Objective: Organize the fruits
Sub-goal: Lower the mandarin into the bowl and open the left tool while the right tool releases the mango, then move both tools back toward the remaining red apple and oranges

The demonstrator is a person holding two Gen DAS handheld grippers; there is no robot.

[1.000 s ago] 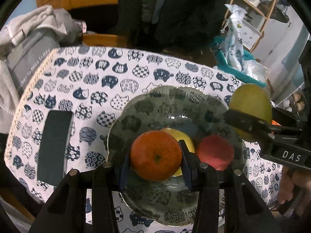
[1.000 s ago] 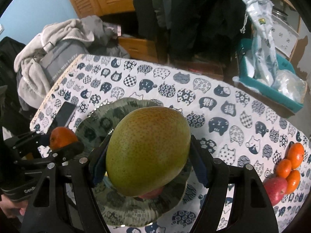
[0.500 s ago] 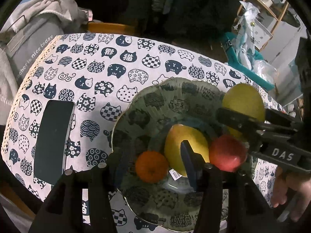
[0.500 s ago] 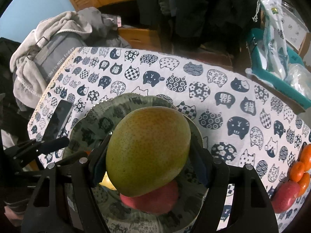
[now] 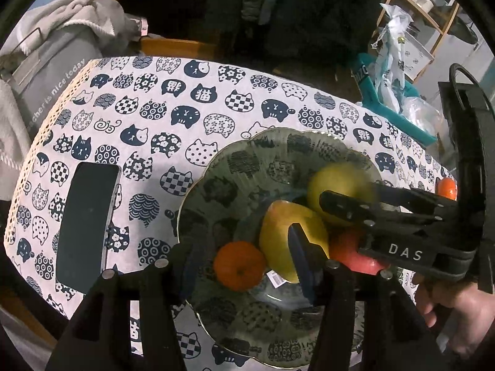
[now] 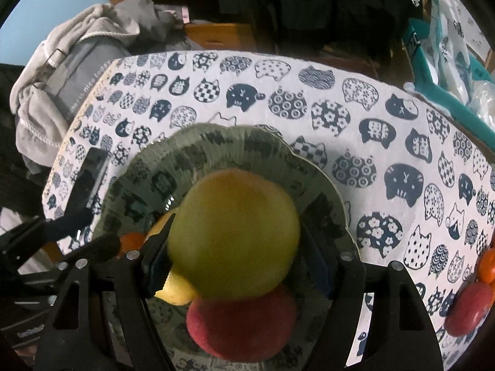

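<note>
A grey-green patterned plate (image 5: pixel 247 160) (image 6: pixel 216 145) sits on the cat-print tablecloth. In it lie a small orange (image 5: pixel 238 265), a yellow-green fruit with a sticker (image 5: pixel 286 241) and a red apple (image 5: pixel 349 253) (image 6: pixel 244 324). My left gripper (image 5: pixel 244 266) is open, its fingers either side of the orange lying in the plate. My right gripper (image 6: pixel 238 253) (image 5: pixel 349 204) is shut on a green-yellow mango (image 6: pixel 235 232) (image 5: pixel 337 191), held low over the plate above the red apple.
A black phone (image 5: pixel 86 225) lies on the cloth left of the plate. Small oranges (image 6: pixel 485 262) and a red fruit (image 6: pixel 470 312) lie at the right edge of the table. A teal bin with plastic bags (image 5: pixel 396 92) stands behind. A grey bag and towels (image 5: pixel 46 61) lie at the left.
My left gripper opened and let the orange go into the plate, then drew back. My right gripper moved the mango down over the plate.
</note>
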